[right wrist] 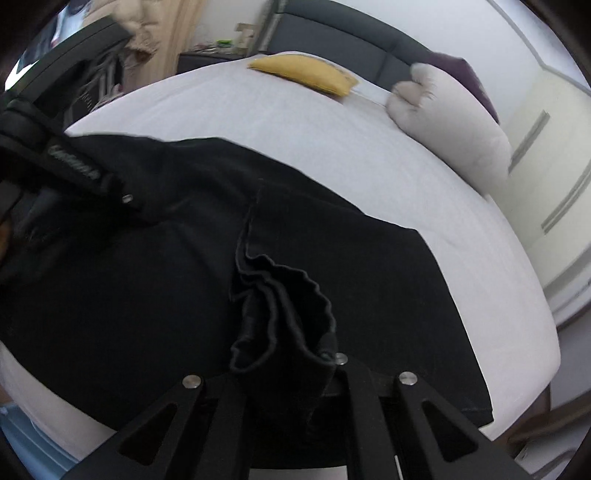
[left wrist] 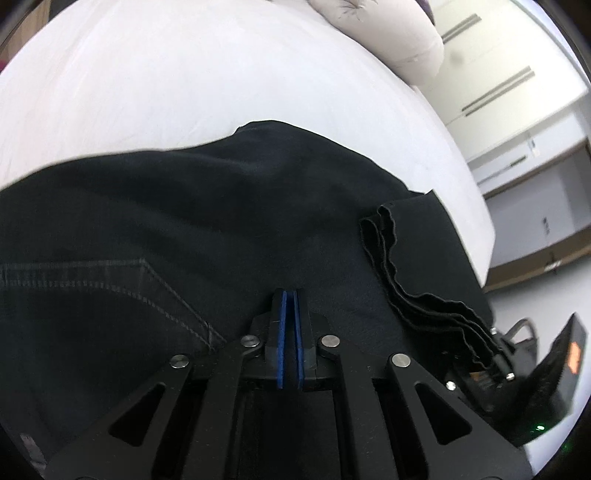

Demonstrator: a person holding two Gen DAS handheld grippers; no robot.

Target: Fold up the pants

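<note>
Black pants (left wrist: 221, 221) lie on a white bed (left wrist: 166, 92), partly folded, with a stitched back pocket at the left. My left gripper (left wrist: 291, 295) hovers just over the cloth, its blue pads (left wrist: 282, 325) pressed together with nothing between them. My right gripper (right wrist: 291, 354) is shut on the bunched leg hems (right wrist: 280, 306), whose wavy edges hide its fingertips. The hems (left wrist: 413, 280) and the right gripper (left wrist: 498, 350) also show at the right of the left wrist view. The left gripper (right wrist: 74, 170) shows at the upper left of the right wrist view, above the pants (right wrist: 129, 277).
A pale pillow (right wrist: 450, 125), a yellow cushion (right wrist: 306, 74) and a dark headboard (right wrist: 332, 29) are at the far end of the bed (right wrist: 332, 147). White cupboards (left wrist: 517, 122) stand to the right. The bed's edge (right wrist: 546, 350) is close on the right.
</note>
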